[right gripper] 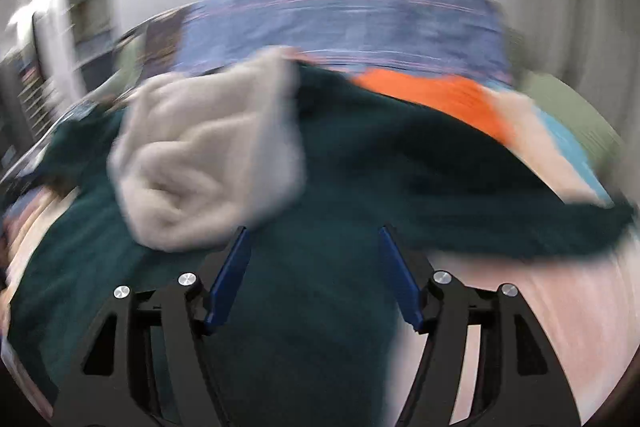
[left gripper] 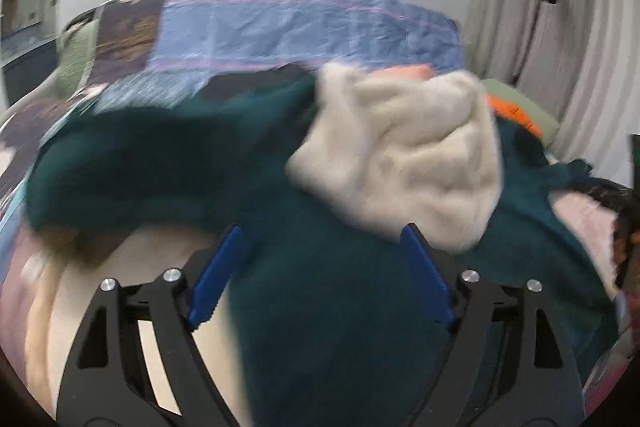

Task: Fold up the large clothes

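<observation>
Clearly both hand-held grippers stand with jaws apart and nothing pinched: the left hand-held gripper (left gripper: 320,239) and the right hand-held gripper (right gripper: 314,239) each hover over the green garment (left gripper: 328,307), with cloth showing between the blue fingers but not pressed by them. The garment lies spread on the bed (left gripper: 304,23), its cream hood (left gripper: 400,155) bunched on top near the middle and a sleeve (left gripper: 120,155) flung out to the left. An orange cloth (right gripper: 436,95) lies just behind it.

The risks, as I judge them:

- The hood sits crumpled on the body, so a fold made over it would likely come out lumpy.
- The sleeves lie uneven; grabbing only one layer could drag the garment askew rather than fold it.
- Neighbouring clothes lie touching the garment's far edge, so a careless pinch could pick up the orange cloth too.
- Both views are blurred, so exact edges are hard to place.
</observation>
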Tool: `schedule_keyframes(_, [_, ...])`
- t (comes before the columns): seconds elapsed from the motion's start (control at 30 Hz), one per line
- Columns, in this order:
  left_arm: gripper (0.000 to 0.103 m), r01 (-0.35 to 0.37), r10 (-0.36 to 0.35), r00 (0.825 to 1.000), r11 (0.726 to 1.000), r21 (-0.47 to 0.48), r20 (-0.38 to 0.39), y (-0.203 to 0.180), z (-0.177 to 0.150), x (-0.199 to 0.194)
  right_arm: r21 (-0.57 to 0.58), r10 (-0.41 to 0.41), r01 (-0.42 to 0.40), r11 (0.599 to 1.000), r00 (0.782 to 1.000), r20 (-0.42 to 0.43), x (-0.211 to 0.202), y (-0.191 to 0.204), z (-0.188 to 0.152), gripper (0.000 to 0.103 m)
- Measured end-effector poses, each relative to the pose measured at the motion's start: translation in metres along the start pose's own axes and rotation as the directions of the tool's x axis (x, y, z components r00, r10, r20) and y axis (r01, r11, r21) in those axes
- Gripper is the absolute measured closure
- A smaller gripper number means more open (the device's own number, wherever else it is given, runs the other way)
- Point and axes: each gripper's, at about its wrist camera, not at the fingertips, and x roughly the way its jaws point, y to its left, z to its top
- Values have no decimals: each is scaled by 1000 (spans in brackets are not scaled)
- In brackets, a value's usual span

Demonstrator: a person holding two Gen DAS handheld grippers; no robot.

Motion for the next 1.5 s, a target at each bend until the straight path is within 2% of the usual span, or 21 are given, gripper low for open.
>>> schedule_keyframes(0.1, [19,-73,72,997,994,-81,-16,33,-42,-17,188,-62,56,981,998,30,-28,-43,-40,37])
schedule_keyframes(0.2, [19,52,-50,999,958,-281,15,53,-63,-37,325,8,-31,945,997,74,-50,-51,-70,33])
schedule_keyframes(0.27, [18,149,-136,989,936,-318,63,44,-63,-41,338,89,-113,934,992,84,-53,-39,-74,33])
schedule_keyframes(0.4, [18,160,-158,987,968,-195,24,1,-60,-27,221,190,-189,957,982,21,-32,9,-68,30])
schedule_keyframes(0.5, [20,76,-78,994,996,-40,-75,-26,-67,-8,100,141,-136,986,989,-44,-19,32,-69,30])
schedule_keyframes(0.53, [23,39,-41,995,999,-19,-92,-31,-68,-4,44,87,-84,995,995,-57,-15,40,-69,30])
schedule_keyframes(0.6, [53,-16,14,997,1000,-19,-76,-30,-63,-10,2,39,-39,999,999,-32,-21,45,-70,31])
schedule_keyframes(0.63, [55,-43,42,998,998,-36,-36,-28,-57,-23,3,32,-32,999,999,7,-33,43,-67,32])
schedule_keyframes(0.73, [55,-42,55,991,993,-113,123,-18,-36,-85,25,26,-31,999,987,157,-82,38,-50,32])
schedule_keyframes(0.83, [54,-76,87,974,995,-60,210,-31,-26,-146,19,55,-61,998,966,251,-138,37,-36,32])
schedule_keyframes(0.87, [47,-87,91,971,996,-29,220,-37,-27,-160,2,62,-66,998,961,271,-157,37,-36,29])
schedule_keyframes(0.9, [35,-91,90,971,996,-3,221,-42,-30,-169,-9,70,-71,997,959,273,-167,38,-37,27])
schedule_keyframes(1.0, [24,-113,88,977,987,117,196,-63,-55,-179,-38,79,-73,997,981,178,-168,38,-52,19])
schedule_keyframes(1.07, [24,-278,246,957,925,257,152,-81,-72,-158,-146,-83,90,985,995,52,-145,46,-62,19])
schedule_keyframes(1.13, [24,-377,332,925,864,334,185,-87,-75,-145,-255,-227,237,937,971,68,-132,55,-62,19])
schedule_keyframes(1.2, [24,-318,268,943,899,301,197,-88,-60,-136,-227,-185,211,951,974,130,-132,59,-48,19])
schedule_keyframes(1.23, [25,-248,202,961,932,265,190,-87,-48,-129,-189,-65,96,977,985,161,-130,60,-36,20])
schedule_keyframes(1.3, [31,-160,126,976,968,194,175,-88,-20,-103,-137,50,-23,990,980,194,-116,65,-17,31])
schedule_keyframes(1.37, [45,-119,90,983,975,185,160,-98,-2,-74,-95,109,-95,991,982,152,-79,78,7,66])
schedule_keyframes(1.43, [53,-79,59,992,979,186,110,-107,20,-28,-21,203,-202,979,977,69,-30,90,24,83])
schedule_keyframes(1.5, [60,-80,74,996,982,173,41,-114,26,18,33,254,-254,967,967,-2,7,104,29,84])
